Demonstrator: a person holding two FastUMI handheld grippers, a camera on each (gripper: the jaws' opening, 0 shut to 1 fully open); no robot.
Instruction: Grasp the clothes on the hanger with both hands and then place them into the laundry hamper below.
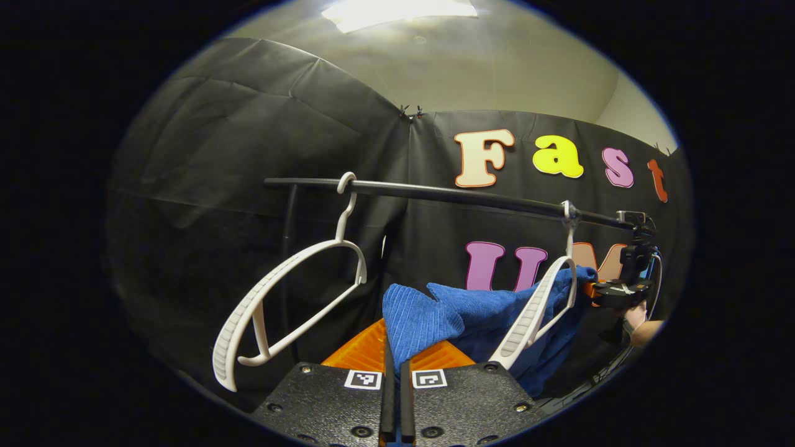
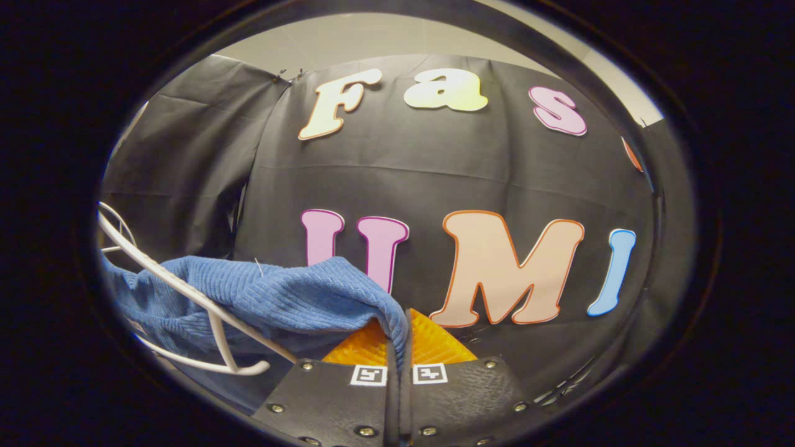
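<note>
While both tongs are pinching opposite ends of the blue knitted garment [image 1: 472,310], the cloth is stretching as a long band between them, draped across the white hanger [image 1: 534,313] that is hanging from the black rail [image 1: 447,194]. The left tongs [image 1: 394,354] are closed on one end, the fabric rising straight out from between the orange fingers [image 1: 357,351]; the right tongs [image 2: 397,347] are likewise clamped on the other end, the knit folding down into their seam. In the left gripper view the right tongs are showing far off past the hanger, so the garment's long axis is running away from the left tongs toward them, roughly along the rail. The hanger's arm is sitting between the two grips (much nearer the right tongs), and the cloth is still lying over it. A second, empty hanger [image 1: 279,304] is hanging just left of the left tongs. Judging from this, the garment probably needs lifting clear of the hanger arm before lowering; the hamper's position cannot be told.
</note>
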